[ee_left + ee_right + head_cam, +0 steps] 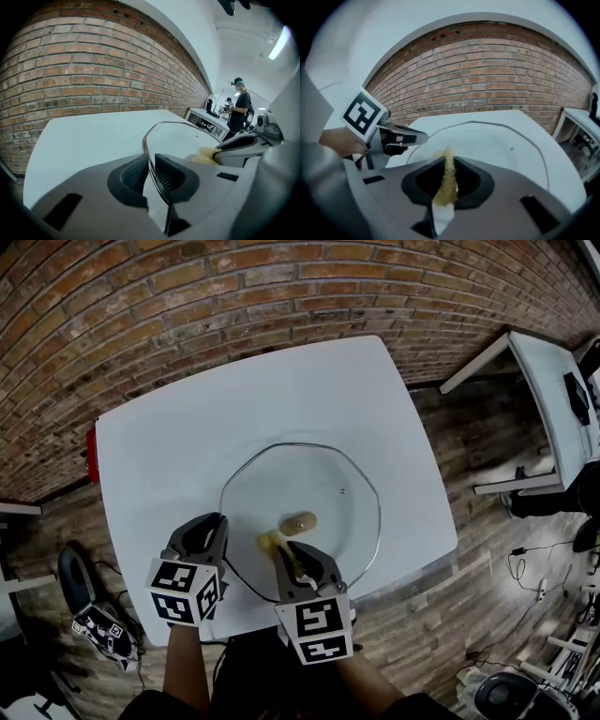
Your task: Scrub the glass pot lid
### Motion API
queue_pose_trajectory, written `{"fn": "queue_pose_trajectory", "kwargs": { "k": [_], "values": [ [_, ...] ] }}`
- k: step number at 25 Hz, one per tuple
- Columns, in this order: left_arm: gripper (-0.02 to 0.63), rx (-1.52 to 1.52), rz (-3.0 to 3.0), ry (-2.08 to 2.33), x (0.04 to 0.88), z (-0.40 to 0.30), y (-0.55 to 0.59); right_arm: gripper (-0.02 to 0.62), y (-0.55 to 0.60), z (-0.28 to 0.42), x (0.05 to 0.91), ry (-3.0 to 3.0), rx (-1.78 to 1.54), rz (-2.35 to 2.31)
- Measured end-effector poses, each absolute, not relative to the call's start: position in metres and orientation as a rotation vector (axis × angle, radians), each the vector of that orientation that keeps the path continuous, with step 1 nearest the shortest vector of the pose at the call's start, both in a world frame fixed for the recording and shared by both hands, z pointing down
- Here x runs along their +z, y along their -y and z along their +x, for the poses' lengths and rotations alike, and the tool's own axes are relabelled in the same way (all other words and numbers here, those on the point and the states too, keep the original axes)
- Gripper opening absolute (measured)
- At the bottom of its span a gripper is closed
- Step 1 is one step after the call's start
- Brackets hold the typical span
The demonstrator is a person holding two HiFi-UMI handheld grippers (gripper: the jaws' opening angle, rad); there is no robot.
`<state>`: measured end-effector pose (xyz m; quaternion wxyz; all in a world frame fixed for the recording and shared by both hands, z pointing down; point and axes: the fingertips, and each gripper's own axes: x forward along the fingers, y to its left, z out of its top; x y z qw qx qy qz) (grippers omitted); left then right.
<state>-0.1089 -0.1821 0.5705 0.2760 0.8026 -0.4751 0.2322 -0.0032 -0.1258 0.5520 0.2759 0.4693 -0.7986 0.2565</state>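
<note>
Head view alone shows the knob [300, 521]; left claw [151, 174] clamps the glass lid [328, 474] at its rim, right claw [450, 173] pinches a scrubber [449, 190] against it.

A white desk [178, 456] stands close to a brick wall [187, 296] on a wooden floor [469, 446], and a small red thing [92, 456] sticks out at its left edge. A second white desk [555, 390] stands apart at the right, with a person [242, 110] near it.
</note>
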Motion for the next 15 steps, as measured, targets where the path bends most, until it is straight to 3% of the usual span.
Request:
{"fn": "queue_pose_trajectory", "kwargs": {
  "k": [9, 15],
  "values": [
    [0.044, 0.641, 2.163, 1.273, 0.571, -0.108, 0.184, 0.057, 0.141, 0.120, 0.556, 1.901, 0.682, 1.539],
    [0.044, 0.654, 2.166, 1.275, 0.570, -0.106, 0.184, 0.057, 0.143, 0.120, 0.542, 1.931, 0.679, 1.570]
  ]
}}
